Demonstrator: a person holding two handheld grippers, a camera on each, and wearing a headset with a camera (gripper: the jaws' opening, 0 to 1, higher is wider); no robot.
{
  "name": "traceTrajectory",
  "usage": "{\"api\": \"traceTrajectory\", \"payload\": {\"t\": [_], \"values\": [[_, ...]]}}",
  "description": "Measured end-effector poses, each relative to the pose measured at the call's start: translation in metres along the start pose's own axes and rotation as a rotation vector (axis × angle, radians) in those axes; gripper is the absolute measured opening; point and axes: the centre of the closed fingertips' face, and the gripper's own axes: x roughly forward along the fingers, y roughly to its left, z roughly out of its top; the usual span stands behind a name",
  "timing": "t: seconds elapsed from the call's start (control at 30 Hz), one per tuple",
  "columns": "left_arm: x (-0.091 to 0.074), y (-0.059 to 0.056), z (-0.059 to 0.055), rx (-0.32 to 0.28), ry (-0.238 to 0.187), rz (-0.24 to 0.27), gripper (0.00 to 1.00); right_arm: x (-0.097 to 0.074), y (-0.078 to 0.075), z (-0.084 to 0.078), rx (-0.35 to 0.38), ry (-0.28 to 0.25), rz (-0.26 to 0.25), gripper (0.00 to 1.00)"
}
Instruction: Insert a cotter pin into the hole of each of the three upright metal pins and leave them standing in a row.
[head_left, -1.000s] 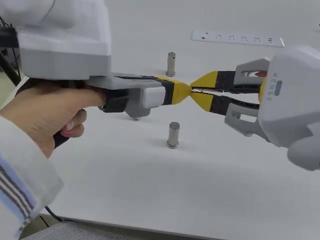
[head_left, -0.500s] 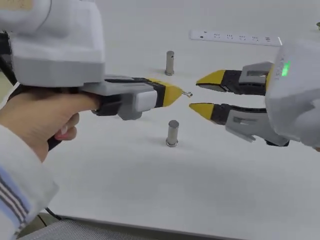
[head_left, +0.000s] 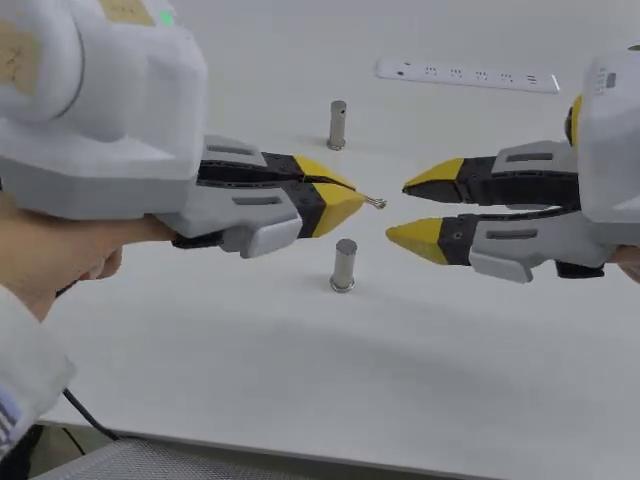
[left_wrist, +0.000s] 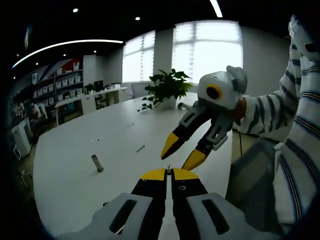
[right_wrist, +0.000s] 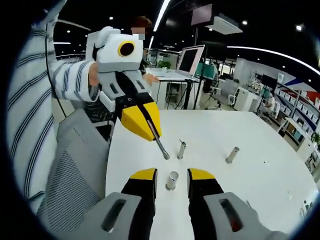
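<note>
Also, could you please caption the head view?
Left gripper, shut on a cotter pin, faces the open right gripper near an upright metal pin.

Pin (head_left: 344, 265) shiny metal; bench (head_left: 300, 380) matt.

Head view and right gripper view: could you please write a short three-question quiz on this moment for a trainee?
1. True or false: the right gripper is shut on the cotter pin.
2. How many upright metal pins stand on the table in the right gripper view? A one, B two, C three.
3. Fill in: the left gripper is ____ on the cotter pin.
Key: 1 false; 2 C; 3 shut.
</note>
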Motion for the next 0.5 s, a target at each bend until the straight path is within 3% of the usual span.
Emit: {"api": "traceTrajectory", "payload": {"t": [0.13, 0.5], "values": [[0.001, -0.002, -0.003, 0.136, 0.016, -0.033, 0.0, 0.002, 0.007, -0.004, 0.053, 0.01, 0.047, 0.18], [0.004, -0.017, -0.002, 0.203, 0.001, -0.094, 0.0, 0.007, 0.026, -0.002, 0.075, -0.006, 0.125, 0.13]]}}
